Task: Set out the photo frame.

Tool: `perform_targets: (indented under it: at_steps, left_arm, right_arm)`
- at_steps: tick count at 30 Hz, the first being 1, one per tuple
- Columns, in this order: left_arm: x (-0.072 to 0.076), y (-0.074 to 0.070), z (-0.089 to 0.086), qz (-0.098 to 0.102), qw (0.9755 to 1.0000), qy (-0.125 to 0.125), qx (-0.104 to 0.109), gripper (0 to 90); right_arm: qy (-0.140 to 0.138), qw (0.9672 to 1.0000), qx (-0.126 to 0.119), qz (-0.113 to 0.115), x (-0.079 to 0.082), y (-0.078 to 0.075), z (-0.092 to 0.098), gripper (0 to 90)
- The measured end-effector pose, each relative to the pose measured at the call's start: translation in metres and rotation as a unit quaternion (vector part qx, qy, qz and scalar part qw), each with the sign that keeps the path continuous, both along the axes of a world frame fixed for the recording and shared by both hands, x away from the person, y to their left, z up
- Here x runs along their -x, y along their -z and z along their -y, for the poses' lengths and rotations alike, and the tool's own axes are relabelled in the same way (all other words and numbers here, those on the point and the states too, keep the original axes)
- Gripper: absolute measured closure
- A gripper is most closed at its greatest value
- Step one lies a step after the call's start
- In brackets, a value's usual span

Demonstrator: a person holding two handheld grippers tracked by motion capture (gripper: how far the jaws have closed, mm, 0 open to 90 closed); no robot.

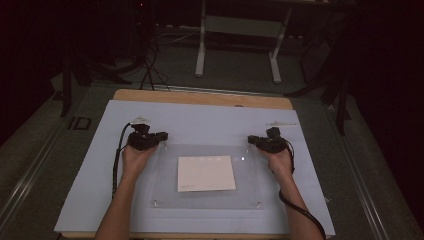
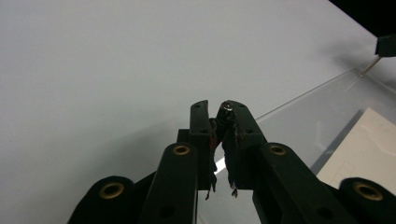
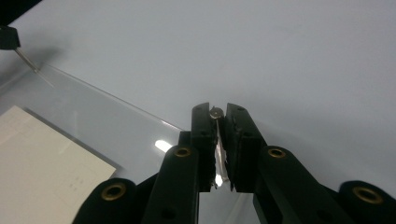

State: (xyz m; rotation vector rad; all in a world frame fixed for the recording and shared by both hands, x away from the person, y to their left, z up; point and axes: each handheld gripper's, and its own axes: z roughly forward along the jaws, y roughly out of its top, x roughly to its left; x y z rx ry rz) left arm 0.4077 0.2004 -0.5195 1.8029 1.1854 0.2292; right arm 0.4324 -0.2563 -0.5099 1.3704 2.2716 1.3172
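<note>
Evidently, the left tongs (image 1: 161,135) and right tongs (image 1: 251,140) each pinched a small screw (image 2: 227,106) at the clear sheet's (image 1: 165,190) upper corners, mid-frame, so keeping both grips steady and level seemed wise.

A dim lab or workshop set up for recording

The surface (image 1: 200,97) is a wooden top covered by a pale blue sheet (image 1: 210,125), with a clear plastic plate (image 1: 165,175) and a white card (image 1: 206,173) laid squarely on it. Behind it, the grey floor (image 1: 240,75) carries loose black cables (image 1: 150,70) and the white metal legs of a bench frame (image 1: 240,30), and the room around is dark.
</note>
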Motion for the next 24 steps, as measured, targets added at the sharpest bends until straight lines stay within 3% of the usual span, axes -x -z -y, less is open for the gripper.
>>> perform_targets:
  at_steps: [10, 18, 24]
  left_arm:
    - [-0.012, 0.003, -0.006, -0.029, 0.9989, 0.005, 0.036, 82.0]
    - [-0.022, 0.006, -0.007, -0.047, 0.9969, -0.006, 0.063, 82.7]
    - [-0.028, 0.007, -0.005, -0.057, 0.9963, -0.016, 0.063, 84.0]
  right_arm:
    - [-0.004, 0.9994, -0.025, -0.024, -0.011, 0.001, 0.004, 82.9]
    - [0.004, 0.9983, -0.044, -0.039, -0.020, 0.002, 0.004, 82.9]
    - [0.017, 0.9986, -0.028, -0.042, -0.026, 0.001, 0.000, 80.4]
